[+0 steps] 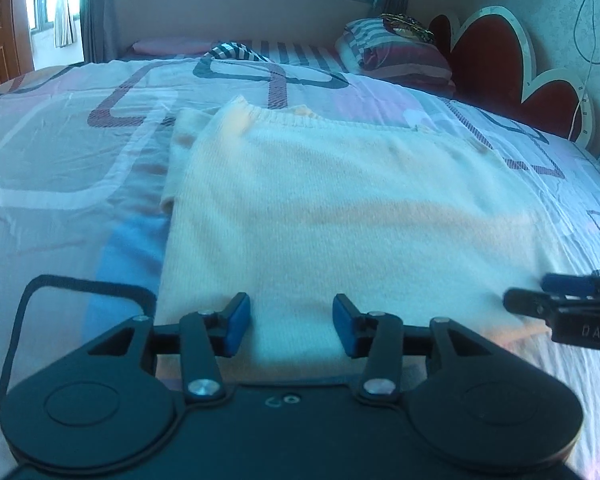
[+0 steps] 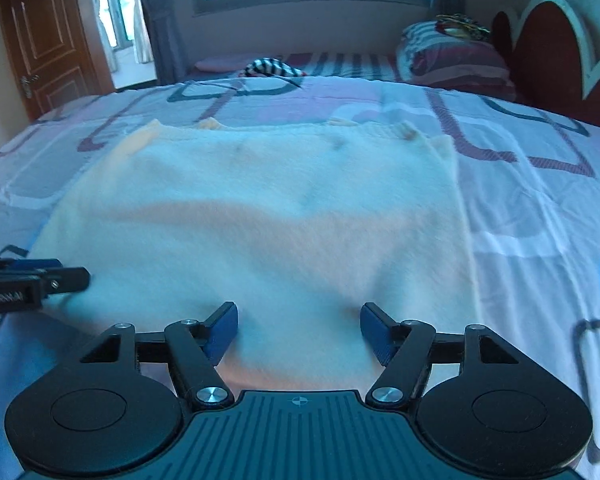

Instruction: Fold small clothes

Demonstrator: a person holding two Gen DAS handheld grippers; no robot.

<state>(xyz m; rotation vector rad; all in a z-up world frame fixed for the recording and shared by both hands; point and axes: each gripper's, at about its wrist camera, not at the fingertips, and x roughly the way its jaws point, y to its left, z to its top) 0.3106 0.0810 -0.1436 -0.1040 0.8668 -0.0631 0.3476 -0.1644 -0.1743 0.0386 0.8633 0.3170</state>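
On the bed [image 1: 60,168], atop a sheet patterned with pink and grey loops, a small cream knitted sweater [image 1: 340,208] lies flat, its ribbed band at the far end and its near edge right under both tools. It looks already narrowed: at the far corners, bits of fabric peek out from beneath, as if the sleeves were tucked in, though I can't be sure from where I stand.

Both sets of tongs sit low over the near edge, side by side. The left tongs [image 1: 291,326] stand open, blue pads apart with bare knit between them, gripping nothing. The right tongs [image 2: 298,330] are likewise spread wide over the cloth, empty. In the left view the right tool's tip [image 1: 540,300] shows at the sweater's near right corner.

My guess is the step in hand is the grasp before the final fold, near edge carried up toward the ribbed band. That would call for both tongs to dip, pinch the edge near its two corners, catching every layer, then lift and travel forward evenly so the knit doesn't skew or drag the sheet.

Far off lie a striped pillow [image 2: 452,60] and a heart-shaped headboard [image 1: 500,60].
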